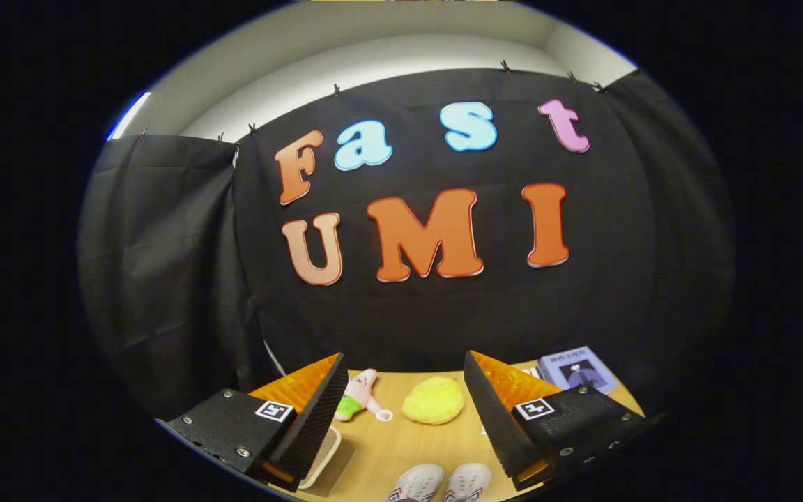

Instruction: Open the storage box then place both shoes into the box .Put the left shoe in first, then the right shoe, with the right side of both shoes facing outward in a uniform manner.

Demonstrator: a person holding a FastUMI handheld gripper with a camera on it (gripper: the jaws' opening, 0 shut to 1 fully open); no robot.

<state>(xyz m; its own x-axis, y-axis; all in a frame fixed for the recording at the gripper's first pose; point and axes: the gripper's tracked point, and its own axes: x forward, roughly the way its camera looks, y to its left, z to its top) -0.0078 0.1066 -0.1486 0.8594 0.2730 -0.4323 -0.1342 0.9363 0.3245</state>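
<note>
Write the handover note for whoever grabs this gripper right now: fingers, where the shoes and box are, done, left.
Gripper: open, fingers wide apart, holding nothing, raised above the wooden table.
Shoes: the pair sits side by side on the table between the fingers, near the viewer, untouched.
Storage box: a pale edge beside the left finger may be it; cannot tell if open.
Beyond the fingers: yellow plush, pink plush toy, booklet.
Done: nothing visible.
Left: open box, left shoe in, then right.

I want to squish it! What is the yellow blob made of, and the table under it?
The yellow blob looks soft, probably plush or sponge: its surface is matte, bumpy and rounded, though it is too small to be sure. The table looks like light wood or wood-look laminate, smooth with faint grain. The gripper hangs open above the table, the blob just ahead between its fingers.
</note>
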